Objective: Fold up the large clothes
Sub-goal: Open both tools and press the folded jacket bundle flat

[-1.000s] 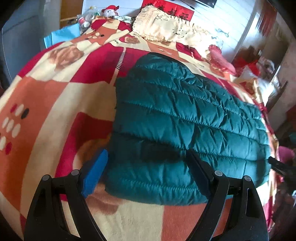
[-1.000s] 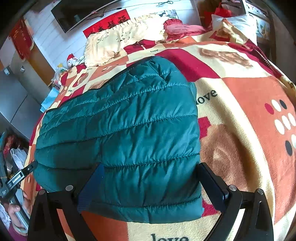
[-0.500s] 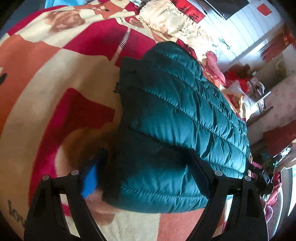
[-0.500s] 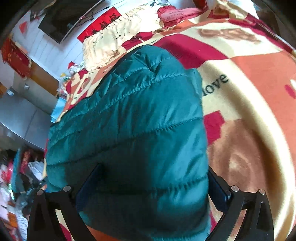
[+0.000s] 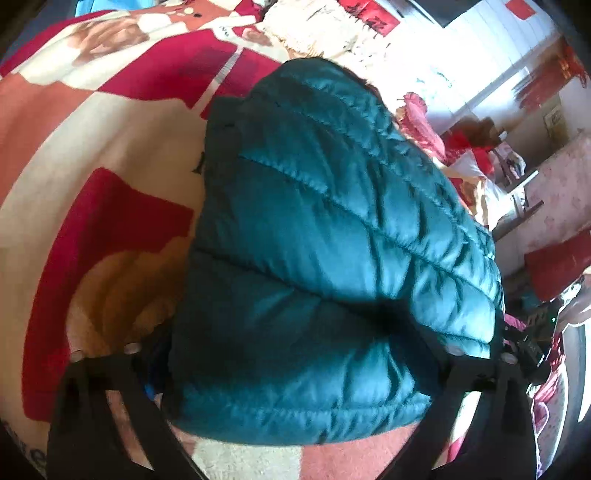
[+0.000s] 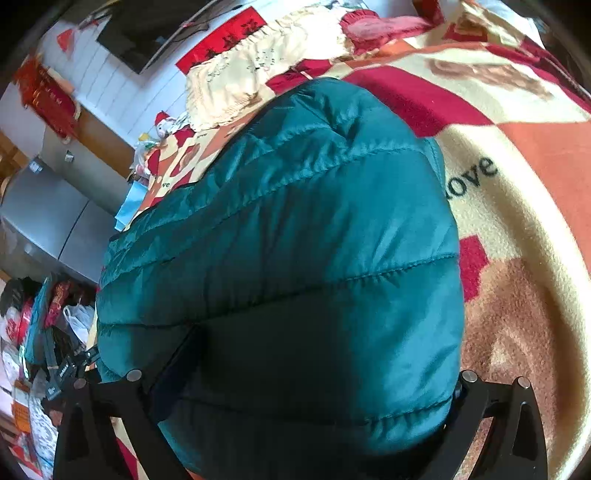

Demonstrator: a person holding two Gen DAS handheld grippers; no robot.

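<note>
Mostly jacket (image 5: 325, 258) filling both views.
Left gripper (image 5: 295, 354) and right gripper (image 6: 303, 373) straddle its ends, jaws spread, right just narrowing; fingertips hidden, contact unclear.

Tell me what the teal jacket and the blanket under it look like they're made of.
Teal jacket: looks like thin, glossy synthetic shell, probably nylon or polyester, padded; it shines and puffs between stitched quilting lines. Blanket: seems soft fleece or plush; matte, fuzzy nap with a printed pattern.

A red, cream and orange patterned blanket (image 6: 517, 206) printed with "love" covers the bed. A cream frilled pillow (image 6: 251, 77) lies at its far end, below a dark screen (image 6: 147, 29) on the white wall.
</note>
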